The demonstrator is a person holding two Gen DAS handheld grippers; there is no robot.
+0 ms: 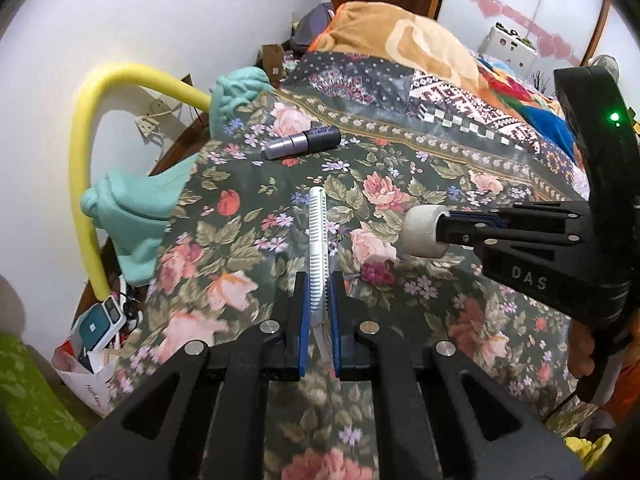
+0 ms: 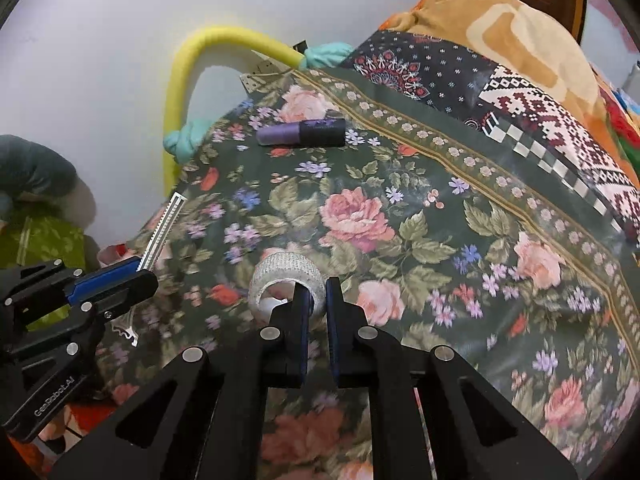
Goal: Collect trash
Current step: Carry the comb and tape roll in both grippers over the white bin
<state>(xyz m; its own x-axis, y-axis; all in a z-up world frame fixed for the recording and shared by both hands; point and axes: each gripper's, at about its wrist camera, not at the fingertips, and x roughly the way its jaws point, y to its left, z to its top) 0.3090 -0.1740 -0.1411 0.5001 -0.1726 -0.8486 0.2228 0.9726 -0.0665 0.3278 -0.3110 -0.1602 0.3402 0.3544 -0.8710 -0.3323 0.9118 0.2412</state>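
Two pieces of trash are held: a white toothed strip (image 1: 318, 240) clamped between the left gripper's (image 1: 319, 294) fingers, and a white woven tape roll (image 2: 286, 280) with its wall pinched by the right gripper's (image 2: 316, 300) fingers. One purple-and-black tube (image 1: 303, 142) lies beyond both fingertips on the floral bed cover (image 2: 460, 260), near the white wall (image 1: 140, 20).

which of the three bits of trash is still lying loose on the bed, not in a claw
The purple tube: it lies on the floral bedspread, while the white comb is in the left claw and the tape roll in the right claw.
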